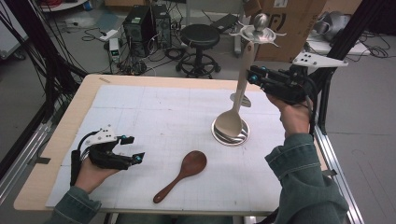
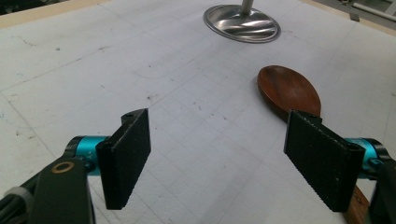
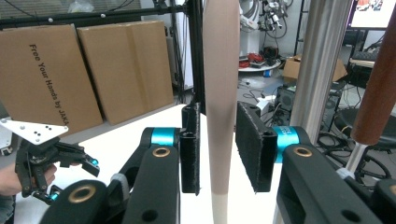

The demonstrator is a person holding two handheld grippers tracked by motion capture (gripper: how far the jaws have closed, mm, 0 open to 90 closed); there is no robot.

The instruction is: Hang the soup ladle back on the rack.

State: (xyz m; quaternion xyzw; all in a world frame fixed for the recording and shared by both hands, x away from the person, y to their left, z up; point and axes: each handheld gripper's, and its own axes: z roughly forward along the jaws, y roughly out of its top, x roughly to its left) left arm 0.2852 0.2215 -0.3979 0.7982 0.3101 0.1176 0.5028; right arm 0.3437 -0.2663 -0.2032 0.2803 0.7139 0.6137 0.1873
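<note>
A pale spoon (image 1: 236, 109) hangs upright beside a metal stand (image 1: 252, 37), its bowl low over the stand's round shiny base (image 1: 230, 135) on the counter (image 1: 154, 112). The right hand-held gripper (image 1: 252, 77) is raised at the spoon's handle. In the right gripper view the pale handle (image 3: 220, 93) stands between the two black jaws, the left pad (image 3: 190, 149) touching it or nearly so, while the other stands slightly off; I cannot tell whether the grip is firm. The stand's steel pole (image 3: 317, 70) rises just beside it.

A dark wooden spoon (image 1: 183, 173) lies flat on the counter, well apart from the stand, bowl pointing away from the person. The left hand-held gripper (image 1: 130, 149) rests near it, jaws released and holding nothing; in the left gripper view the wooden bowl (image 2: 289, 91) sits just beyond the right jaw.

The step in hand looks like hanging the pale spoon on the stand's top hooks. Next, probably, the right jaws let go and draw back without swinging it; then the wooden spoon wants picking up by its handle.
</note>
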